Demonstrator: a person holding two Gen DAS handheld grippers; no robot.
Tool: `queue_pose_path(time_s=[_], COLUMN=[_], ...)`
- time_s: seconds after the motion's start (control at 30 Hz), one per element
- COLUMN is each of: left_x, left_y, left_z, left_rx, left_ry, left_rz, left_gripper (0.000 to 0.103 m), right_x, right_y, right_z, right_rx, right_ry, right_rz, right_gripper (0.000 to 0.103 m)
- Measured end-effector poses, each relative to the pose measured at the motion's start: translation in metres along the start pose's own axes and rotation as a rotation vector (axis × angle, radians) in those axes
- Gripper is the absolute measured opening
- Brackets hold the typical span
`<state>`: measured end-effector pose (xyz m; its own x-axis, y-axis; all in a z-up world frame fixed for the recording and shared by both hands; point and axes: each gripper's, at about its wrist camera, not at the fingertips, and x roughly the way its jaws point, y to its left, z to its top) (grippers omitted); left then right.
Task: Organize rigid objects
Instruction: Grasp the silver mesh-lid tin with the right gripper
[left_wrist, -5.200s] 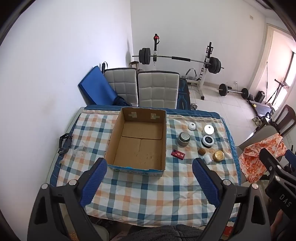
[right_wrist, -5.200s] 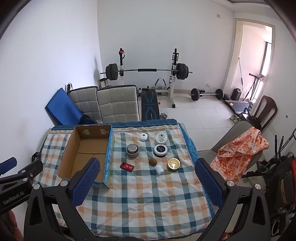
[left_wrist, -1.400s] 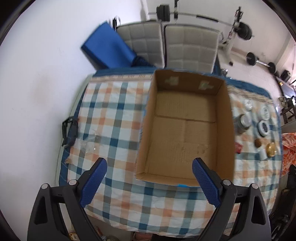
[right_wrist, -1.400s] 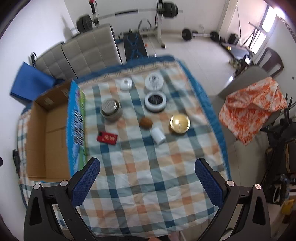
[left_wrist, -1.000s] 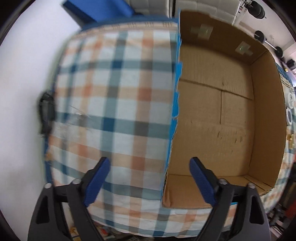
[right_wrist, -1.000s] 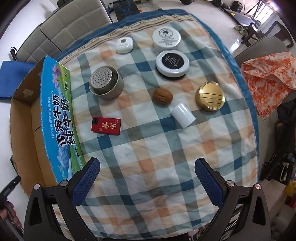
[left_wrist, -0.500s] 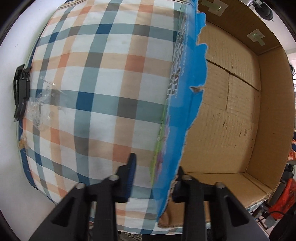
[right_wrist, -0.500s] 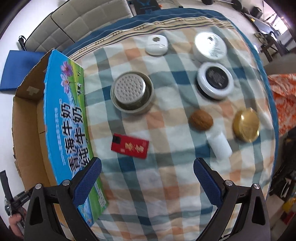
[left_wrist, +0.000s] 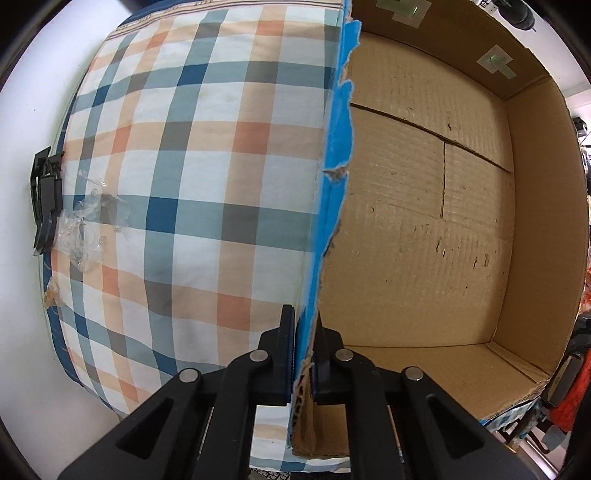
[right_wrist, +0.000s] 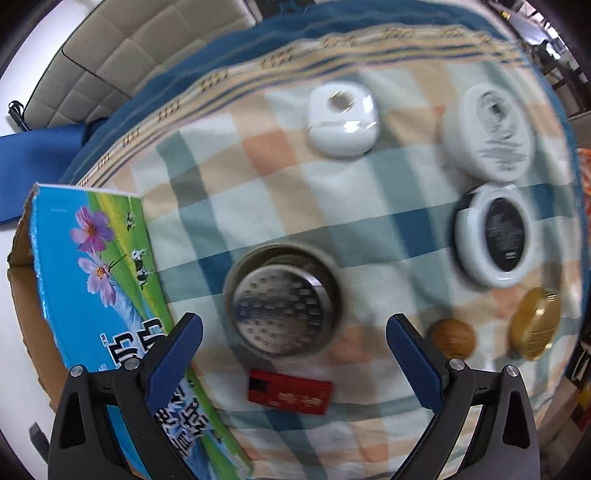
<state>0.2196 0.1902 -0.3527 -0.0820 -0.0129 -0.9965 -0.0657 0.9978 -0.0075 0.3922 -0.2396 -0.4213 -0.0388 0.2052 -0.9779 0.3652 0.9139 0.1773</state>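
Cardboard box (left_wrist: 424, 229) wall — left fingers (left_wrist: 286, 354) clamped on it; right fingers (right_wrist: 181, 347) wide apart.

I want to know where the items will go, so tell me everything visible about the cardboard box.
The cardboard box is open-topped and empty, with a brown corrugated inside, a seamed floor and taped far wall. Its outside is blue with flowers, cows and Chinese print. It sits on the checked tablecloth. The left gripper pinches its torn wall.

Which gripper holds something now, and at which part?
The left gripper is clamped on the cardboard box at its torn left wall. The right gripper is open and holds nothing.
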Motion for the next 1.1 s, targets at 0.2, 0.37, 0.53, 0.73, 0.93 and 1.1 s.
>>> queue_pose_path(time_s=[0.2, 0.37, 0.53, 0.73, 0.93, 1.1], left_x=[-0.005, -0.005, -0.007, -0.006, -0.009, -0.014], left_y=[-0.006, -0.009, -0.006, -0.002, -0.002, -0.002], left_z=[-0.003, -0.009, -0.010, -0.013, -0.016, -0.019], left_rx=[0.017, 0.024, 0.023, 0.029, 0.050, 0.065], left_ry=[-0.031, -0.044, -0.054, -0.062, -0.070, -0.078], left_rz=[0.010, 0.010, -0.004, -0.011, -0.017, -0.013], left_gripper=[0.004, 0.004, 0.004, 0.004, 0.004, 0.003], right_x=[0.019, 0.019, 0.016, -0.019, -0.089, -0.131], right_y=[0.009, 0.010, 0.011, 0.024, 0.058, 0.106], right_z=[0.000, 0.001, -0.001, -0.027, -0.069, -0.086], right_rx=[0.020, 0.032, 0.023, -0.019, -0.113, -0.219], right_ry=[0.014, 0.004, -0.013, -0.096, -0.205, -0.252], right_rz=[-0.071, -0.081, -0.088, -0.063, 0.032, 0.113], right_gripper=[0.073, 0.073, 0.072, 0.072, 0.072, 0.072])
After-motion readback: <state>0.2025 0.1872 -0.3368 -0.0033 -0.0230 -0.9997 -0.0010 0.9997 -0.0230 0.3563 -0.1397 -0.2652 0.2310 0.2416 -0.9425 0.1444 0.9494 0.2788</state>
